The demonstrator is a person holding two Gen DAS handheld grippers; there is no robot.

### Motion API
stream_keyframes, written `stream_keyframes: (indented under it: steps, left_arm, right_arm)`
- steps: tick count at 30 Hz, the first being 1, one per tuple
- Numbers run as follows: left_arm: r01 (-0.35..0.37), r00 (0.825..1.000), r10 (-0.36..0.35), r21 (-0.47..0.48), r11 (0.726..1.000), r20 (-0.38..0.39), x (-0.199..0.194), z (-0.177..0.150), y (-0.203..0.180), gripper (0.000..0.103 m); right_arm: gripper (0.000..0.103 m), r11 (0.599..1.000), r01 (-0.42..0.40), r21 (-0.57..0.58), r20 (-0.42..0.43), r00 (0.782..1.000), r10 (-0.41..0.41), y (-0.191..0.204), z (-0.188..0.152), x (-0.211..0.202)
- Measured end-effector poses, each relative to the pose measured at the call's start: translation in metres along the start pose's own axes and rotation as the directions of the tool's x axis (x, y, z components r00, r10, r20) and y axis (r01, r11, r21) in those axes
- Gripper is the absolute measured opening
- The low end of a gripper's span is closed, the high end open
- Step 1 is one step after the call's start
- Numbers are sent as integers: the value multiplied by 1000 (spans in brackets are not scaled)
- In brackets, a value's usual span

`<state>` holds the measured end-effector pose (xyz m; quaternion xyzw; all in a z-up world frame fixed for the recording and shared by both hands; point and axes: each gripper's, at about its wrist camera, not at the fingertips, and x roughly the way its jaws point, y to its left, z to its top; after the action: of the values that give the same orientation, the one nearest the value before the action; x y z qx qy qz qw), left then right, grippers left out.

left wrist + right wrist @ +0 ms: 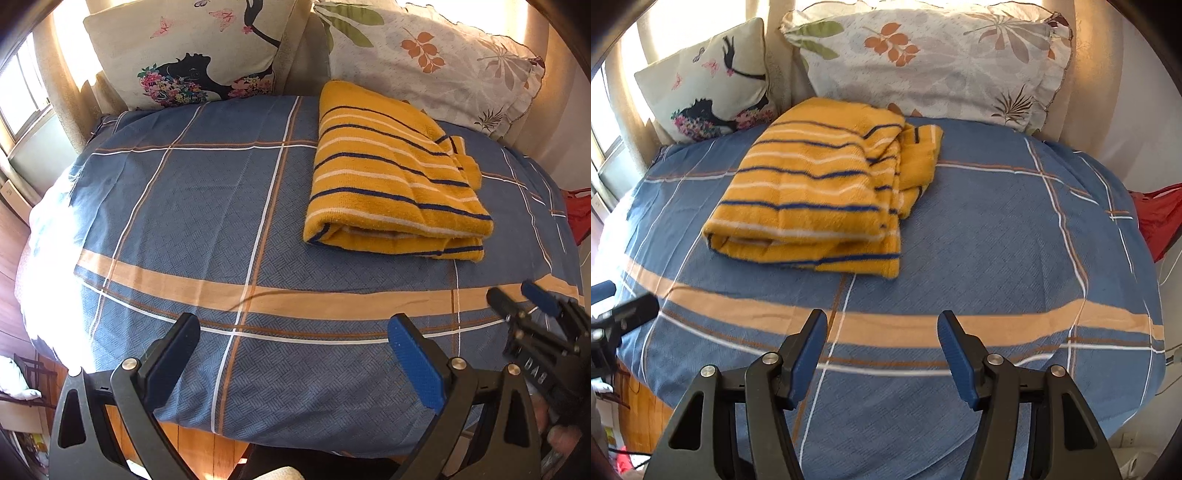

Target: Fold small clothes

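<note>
Both sets of tongs, the left tongs point(293, 334) and the right tongs point(882, 332), were seen released, nothing held between the blue pads, above the near part of a blue checked bedspread point(177, 206). Farther back, a yellow striped garment point(812, 195) was found folded on the bed, just before two patterned pillows point(923, 66).

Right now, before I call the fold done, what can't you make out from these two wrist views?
- Yellow striped garment: its underside and inner layers, hidden by the top fold in both views.
- Red item: cut off by the right wrist view's edge, unidentifiable.
- Left gripper: blurred at that view's left edge.
</note>
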<state>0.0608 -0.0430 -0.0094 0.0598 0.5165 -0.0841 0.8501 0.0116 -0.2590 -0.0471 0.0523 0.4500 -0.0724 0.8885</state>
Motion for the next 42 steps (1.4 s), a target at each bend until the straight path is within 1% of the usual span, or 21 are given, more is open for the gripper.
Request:
stream_keyframes:
  steps: [3, 5, 7, 9, 12, 14, 15, 16, 17, 18, 20, 21, 23, 24, 26, 28, 31, 35, 37, 38, 42]
  left_arm:
    - [1, 1000, -1, 17, 1000, -2, 1, 1, -4, 101]
    - [0, 1000, 0, 26, 1000, -5, 2, 2, -5, 101]
    - [-9, 1000, 9, 25, 1000, -5, 3, 3, -3, 101]
    - [-19, 1000, 19, 18, 1000, -5, 4, 5, 1, 101]
    - [-31, 999, 31, -5, 999, -11, 6, 8, 11, 101]
    - [-47, 999, 47, -21, 999, -11, 6, 9, 18, 101]
    - [-55, 998, 55, -30, 998, -8, 6, 10, 23, 101]
    - [-63, 998, 63, -39, 997, -6, 6, 11, 27, 101]
    - [-69, 998, 69, -49, 996, -7, 7, 12, 31, 101]
    - [-70, 998, 70, -58, 996, -10, 8, 13, 35, 101]
    - [-68, 998, 67, -73, 995, -16, 11, 16, 41, 101]
    - [-66, 998, 64, -78, 995, -20, 13, 18, 43, 101]
    - [-56, 998, 54, -86, 995, -30, 18, 22, 44, 101]
    - [-47, 998, 44, -87, 995, -35, 20, 24, 43, 101]
    - [-30, 999, 26, -79, 996, -41, 24, 27, 40, 101]
    - [-23, 999, 21, -56, 998, -44, 27, 29, 36, 101]
    - [-18, 999, 17, -35, 999, -47, 31, 32, 35, 101]
    - [-23, 999, 22, -52, 998, -29, 29, 39, 47, 101]
    - [-26, 1000, 24, -64, 998, -20, 29, 43, 53, 101]
    - [-24, 1000, 22, -70, 997, -19, 30, 45, 56, 101]
    - [5, 999, -8, -84, 996, -37, 38, 51, 56, 101]
  right_arm:
    - [66, 997, -44, 62, 44, 998, 41, -24, 29, 7]
    - [66, 986, -110, 125, 46, 993, 105, -39, 49, 21]
    - [62, 977, -139, 161, 42, 990, 134, -48, 63, 36]
    - [59, 962, -198, 189, 21, 980, 197, -48, 75, 54]
    - [19, 924, -295, 243, -39, 949, 313, -46, 79, 81]
    - [18, 939, -239, 249, -51, 964, 259, -47, 78, 86]
    - [9, 945, -207, 254, -51, 973, 226, -51, 78, 86]
    - [2, 962, -107, 253, -76, 989, 130, -56, 78, 87]
    - [2, 967, -33, 252, -97, 993, 59, -63, 78, 89]
    - [3, 959, -35, 280, -94, 994, 63, -73, 77, 89]
    - [4, 922, -131, 364, -44, 986, 158, -91, 79, 83]
    - [4, 913, -166, 373, -13, 983, 184, -94, 82, 78]
    - [24, 908, -209, 364, 34, 977, 211, -93, 93, 72]
    - [39, 908, -208, 363, 39, 977, 208, -91, 97, 73]
    - [37, 916, -190, 354, 26, 981, 193, -83, 106, 83]
    - [12, 915, -202, 348, 15, 978, 210, -77, 108, 95]
    - [12, 919, -182, 350, -58, 975, 215, -71, 111, 128]
    - [18, 925, -148, 350, -72, 980, 185, -72, 121, 131]
    - [19, 933, -94, 346, -51, 992, 118, -71, 123, 115]
    - [19, 938, -88, 336, -30, 994, 104, -69, 125, 110]
    - [20, 951, -167, 260, 80, 985, 151, -47, 134, 82]
